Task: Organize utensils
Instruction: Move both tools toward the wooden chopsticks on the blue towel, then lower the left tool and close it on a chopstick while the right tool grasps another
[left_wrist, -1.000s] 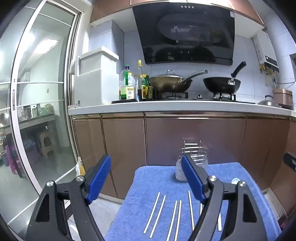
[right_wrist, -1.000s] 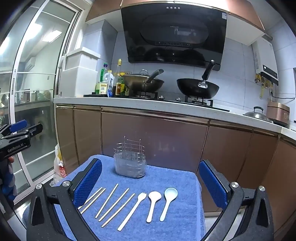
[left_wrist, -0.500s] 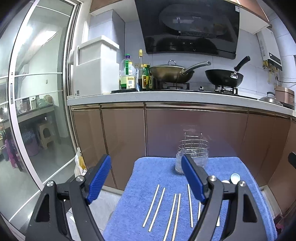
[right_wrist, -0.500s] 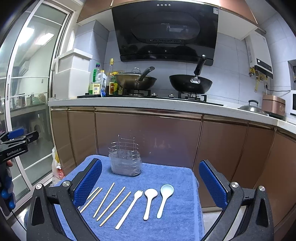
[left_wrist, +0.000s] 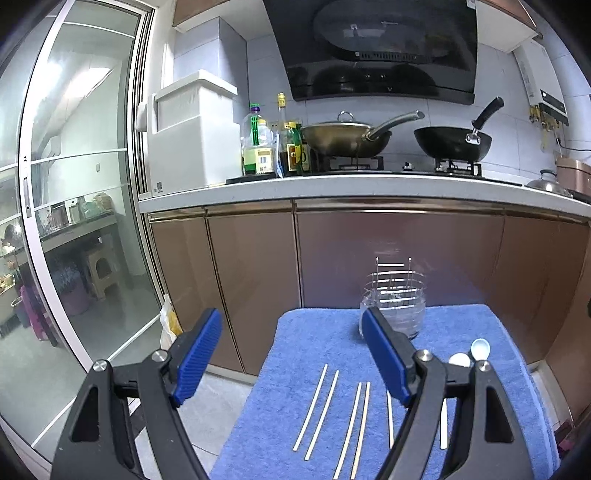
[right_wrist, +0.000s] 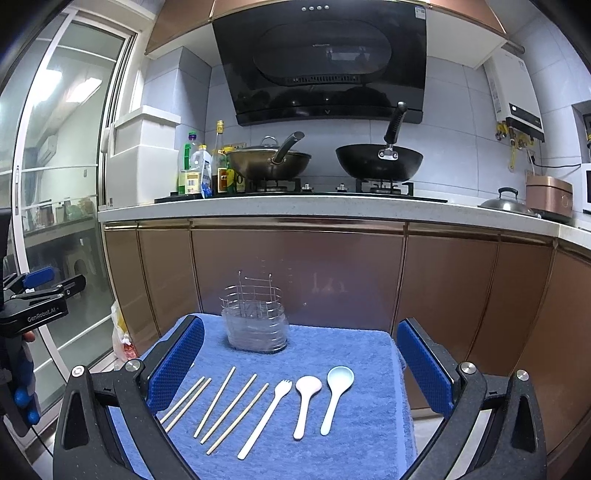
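Rising and tilting back from the earlier view, left gripper (left_wrist: 291, 356) and right gripper (right_wrist: 301, 363) both spread, gripping nothing. Chopsticks (right_wrist: 229, 404), fork (right_wrist: 264, 419) and spoons (right_wrist: 321, 400) lying at 6 o'clock of the holder (right_wrist: 255, 325) on the towel (right_wrist: 369, 369). Advising descending square, pinching one chopstick mid-length.

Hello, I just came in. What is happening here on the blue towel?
A person holds a claw in each hand above a blue towel; both the left claw and the right claw are open and empty. Five chopsticks, a fork and two spoons lie in a row, untouched. The wire holder stands behind them, and I see no utensil in it. Sorting has not begun.
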